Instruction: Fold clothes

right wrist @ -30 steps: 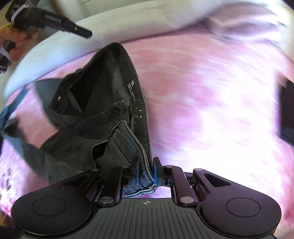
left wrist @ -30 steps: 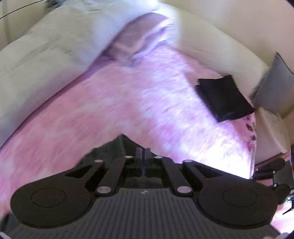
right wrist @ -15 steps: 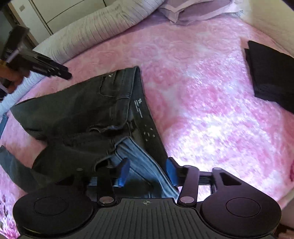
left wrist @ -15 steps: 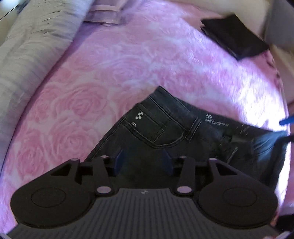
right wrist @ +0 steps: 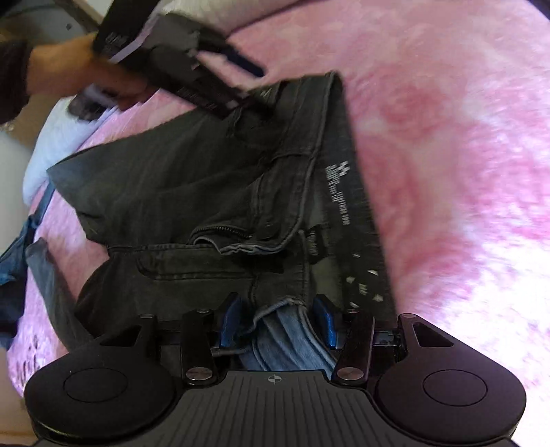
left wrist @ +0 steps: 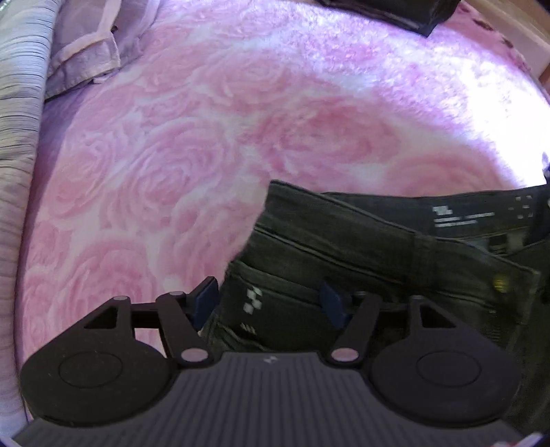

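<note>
Dark grey jeans [left wrist: 378, 254] lie spread on the pink rose blanket [left wrist: 240, 120], waistband toward the middle of the bed. My left gripper [left wrist: 268, 303] is open just above the waistband's left corner, its blue pads [left wrist: 206, 302] on either side of a back pocket. My right gripper [right wrist: 277, 321] is open at the jeans' [right wrist: 206, 185] fly end. A light-blue denim edge [right wrist: 288, 340] lies loose between its fingers. In the right wrist view a hand [right wrist: 68, 74] holds the left gripper [right wrist: 257, 87] over the far end of the waistband.
A folded black garment [left wrist: 395, 13] lies at the far edge of the bed. A lilac pillow [left wrist: 82, 58] and a grey striped bolster [left wrist: 17, 103] lie at the left. Blue cloth [right wrist: 13, 275] lies beyond the trouser legs.
Both grippers were shut on the jeans a second ago and have opened, so the jeans lie flat. Both have since dropped closer to the waistband.
</note>
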`<state>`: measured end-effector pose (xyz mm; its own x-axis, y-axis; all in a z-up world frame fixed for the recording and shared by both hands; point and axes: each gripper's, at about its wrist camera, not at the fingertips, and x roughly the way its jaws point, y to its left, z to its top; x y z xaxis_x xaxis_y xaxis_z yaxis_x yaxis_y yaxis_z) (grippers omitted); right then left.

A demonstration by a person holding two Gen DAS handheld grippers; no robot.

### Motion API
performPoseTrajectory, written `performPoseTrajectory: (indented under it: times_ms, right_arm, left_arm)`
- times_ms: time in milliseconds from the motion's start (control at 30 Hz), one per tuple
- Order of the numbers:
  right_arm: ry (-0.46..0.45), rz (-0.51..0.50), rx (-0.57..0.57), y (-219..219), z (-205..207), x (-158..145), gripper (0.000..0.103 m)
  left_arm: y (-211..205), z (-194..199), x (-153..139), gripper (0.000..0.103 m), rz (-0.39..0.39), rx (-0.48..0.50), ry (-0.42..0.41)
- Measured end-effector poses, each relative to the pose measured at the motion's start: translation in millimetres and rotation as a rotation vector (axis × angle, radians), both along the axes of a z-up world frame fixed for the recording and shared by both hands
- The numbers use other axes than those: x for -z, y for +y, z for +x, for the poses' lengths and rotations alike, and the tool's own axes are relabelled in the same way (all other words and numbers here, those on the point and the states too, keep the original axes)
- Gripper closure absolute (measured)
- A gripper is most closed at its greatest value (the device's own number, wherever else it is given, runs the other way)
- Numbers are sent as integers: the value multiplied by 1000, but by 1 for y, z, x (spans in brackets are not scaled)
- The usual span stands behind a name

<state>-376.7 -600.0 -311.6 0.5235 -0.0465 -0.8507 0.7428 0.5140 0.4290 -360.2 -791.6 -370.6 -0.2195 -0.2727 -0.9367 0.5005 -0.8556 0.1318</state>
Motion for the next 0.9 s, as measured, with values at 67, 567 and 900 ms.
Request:
performPoseTrajectory:
  times_ms: [67,567,900]
  right_arm:
    - [-6,-13,1,10,1,-9,76]
    - [-15,-207,-13,63,32,-75,88]
    - [-13,-63,156,-6,30,-17,56]
  left_arm:
    - [-5,0,7,40,23,-19,23]
    - [0,24,-20,66,27,-59,75]
    - [63,92,-58,65,45,-207,183]
